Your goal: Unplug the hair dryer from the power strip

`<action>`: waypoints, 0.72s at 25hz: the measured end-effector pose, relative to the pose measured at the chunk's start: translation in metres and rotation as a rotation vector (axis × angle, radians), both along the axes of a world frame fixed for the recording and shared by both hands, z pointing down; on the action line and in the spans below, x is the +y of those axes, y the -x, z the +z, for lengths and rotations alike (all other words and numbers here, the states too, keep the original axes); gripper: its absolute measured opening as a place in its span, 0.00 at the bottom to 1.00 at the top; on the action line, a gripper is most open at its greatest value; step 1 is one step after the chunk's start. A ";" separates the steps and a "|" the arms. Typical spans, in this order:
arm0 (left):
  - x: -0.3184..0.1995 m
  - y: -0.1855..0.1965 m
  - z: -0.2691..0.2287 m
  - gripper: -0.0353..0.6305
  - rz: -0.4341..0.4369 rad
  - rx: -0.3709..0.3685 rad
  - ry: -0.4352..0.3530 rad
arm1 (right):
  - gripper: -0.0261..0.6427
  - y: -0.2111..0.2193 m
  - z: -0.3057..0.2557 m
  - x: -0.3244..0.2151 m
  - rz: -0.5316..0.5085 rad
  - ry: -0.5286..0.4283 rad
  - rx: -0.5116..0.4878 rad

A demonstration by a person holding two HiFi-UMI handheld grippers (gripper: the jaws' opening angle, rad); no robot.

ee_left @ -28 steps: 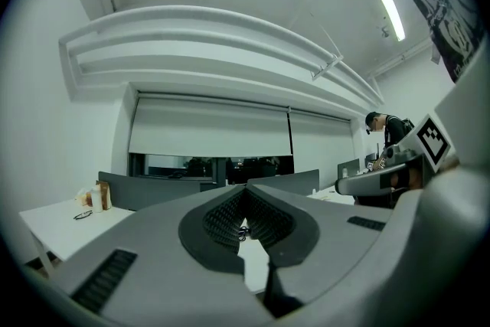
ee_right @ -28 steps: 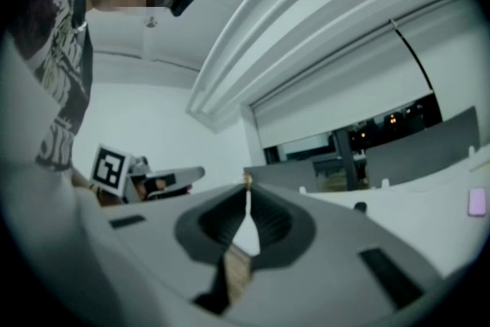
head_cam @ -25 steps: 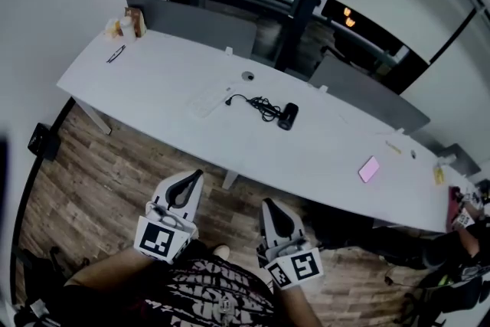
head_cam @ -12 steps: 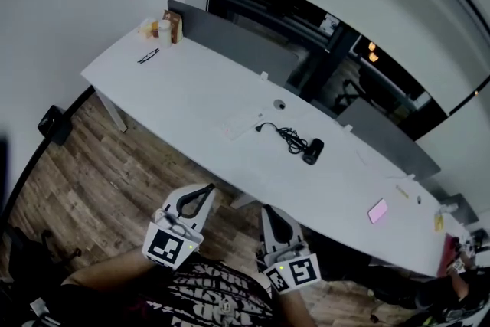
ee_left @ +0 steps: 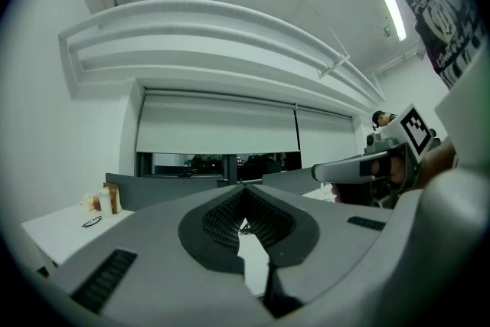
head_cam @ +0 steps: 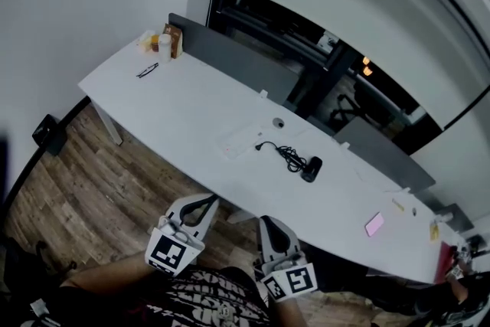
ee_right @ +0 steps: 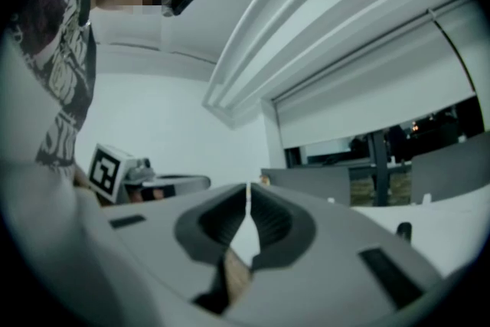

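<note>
A black hair dryer [head_cam: 311, 168] lies on the long white table [head_cam: 184, 111]. Its tangled black cord [head_cam: 287, 156] runs left to a flat white power strip [head_cam: 238, 140]. Both grippers hover over the wooden floor, short of the table's near edge and pointing level toward it. My left gripper [head_cam: 207, 200] is shut with nothing in it; its jaws meet in the left gripper view [ee_left: 245, 191]. My right gripper [head_cam: 265, 220] is also shut and empty, as the right gripper view [ee_right: 247, 192] shows. Each gripper view catches the other gripper beside it.
Grey partitions [head_cam: 230, 56] line the table's far edge. At the far left end are glasses [head_cam: 147, 71], a bottle and a small box [head_cam: 162, 41]. A pink item [head_cam: 374, 223] lies toward the right end. A dark box [head_cam: 47, 135] sits on the floor by the wall.
Both grippers have moved forward toward the table, still shut. The head view has swung, so the table now sits lower and more central in the picture.
</note>
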State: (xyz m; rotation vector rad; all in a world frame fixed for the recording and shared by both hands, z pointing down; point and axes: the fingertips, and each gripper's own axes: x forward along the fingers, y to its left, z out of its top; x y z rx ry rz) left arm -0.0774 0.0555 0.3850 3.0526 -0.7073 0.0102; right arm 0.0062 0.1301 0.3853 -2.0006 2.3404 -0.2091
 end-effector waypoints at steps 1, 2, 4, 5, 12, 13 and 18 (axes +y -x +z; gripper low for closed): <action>0.001 0.000 0.002 0.09 0.008 0.003 0.005 | 0.09 -0.001 0.002 0.001 0.009 0.002 -0.003; 0.001 0.000 0.004 0.09 0.012 0.002 0.014 | 0.09 0.000 0.005 0.001 0.013 0.007 -0.003; -0.003 0.002 0.012 0.09 0.005 -0.003 0.042 | 0.09 0.002 0.009 0.003 0.014 0.025 0.000; -0.005 0.002 0.014 0.09 0.001 -0.005 0.057 | 0.09 0.003 0.010 0.004 0.014 0.032 0.000; -0.008 -0.010 0.020 0.09 0.017 -0.010 0.068 | 0.09 -0.004 0.014 0.001 0.013 0.048 0.006; -0.009 -0.010 0.021 0.09 0.016 -0.010 0.072 | 0.09 -0.004 0.016 -0.001 0.007 0.052 0.005; -0.020 -0.009 0.018 0.09 -0.021 -0.011 0.062 | 0.09 -0.011 0.015 -0.011 -0.008 0.046 -0.007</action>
